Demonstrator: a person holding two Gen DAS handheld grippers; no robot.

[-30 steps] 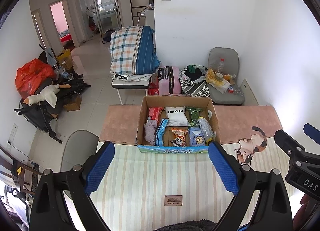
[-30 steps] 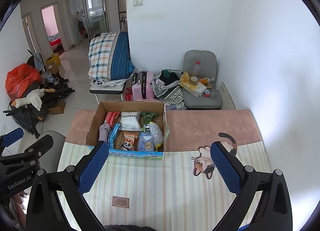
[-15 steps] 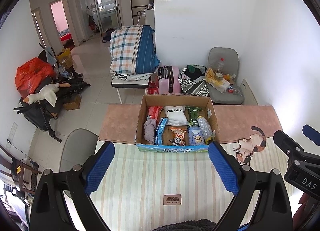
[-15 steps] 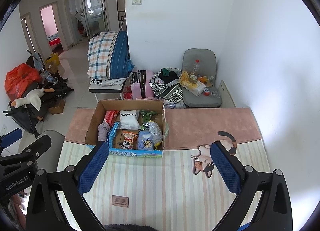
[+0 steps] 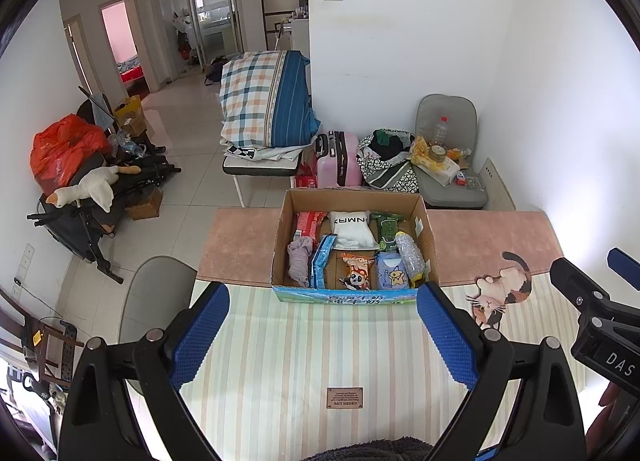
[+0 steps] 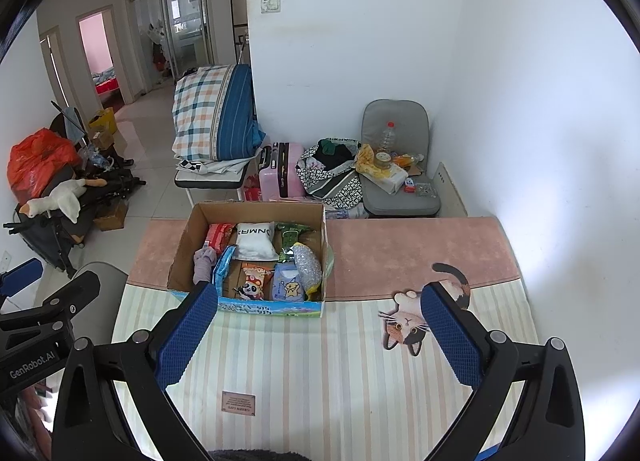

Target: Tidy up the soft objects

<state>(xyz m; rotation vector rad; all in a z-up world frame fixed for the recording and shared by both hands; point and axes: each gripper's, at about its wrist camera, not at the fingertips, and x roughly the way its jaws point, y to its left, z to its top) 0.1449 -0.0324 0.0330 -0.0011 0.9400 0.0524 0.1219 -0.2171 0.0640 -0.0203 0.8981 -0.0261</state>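
An open cardboard box [image 5: 354, 245] sits on the striped mat [image 5: 320, 349] at about 12 o'clock from the left gripper [image 5: 326, 335], whose blue-padded fingers [image 5: 200, 333] are spread wide with nothing between them. Seen from the right gripper [image 6: 318, 335], which is likewise wide apart and empty, the box lies toward 11 o'clock. The soft objects are all packed inside the box. Along its far wall, from 9 to 3 o'clock, lie a red packet [image 5: 308, 221], a white pouch with black lettering [image 5: 354, 229] and a green packet [image 5: 386, 227]. Along the near wall, in the same order, lie a bundled mauve cloth [image 5: 300, 265], a blue packet standing on edge [image 5: 322, 265], an orange snack bag with a panda [image 5: 356, 271], a pale blue tissue pack [image 5: 392, 275] and a clear bubbly wrapped bundle [image 5: 410, 257] leaning against the 3 o'clock wall. The items touch one another, and bare cardboard shows between the blue packet and the snack bag. On the mat at about 2 o'clock from the box is a printed cat [image 5: 502, 289]; at 6 o'clock, near the left gripper, is a small brown label [image 5: 345, 398].
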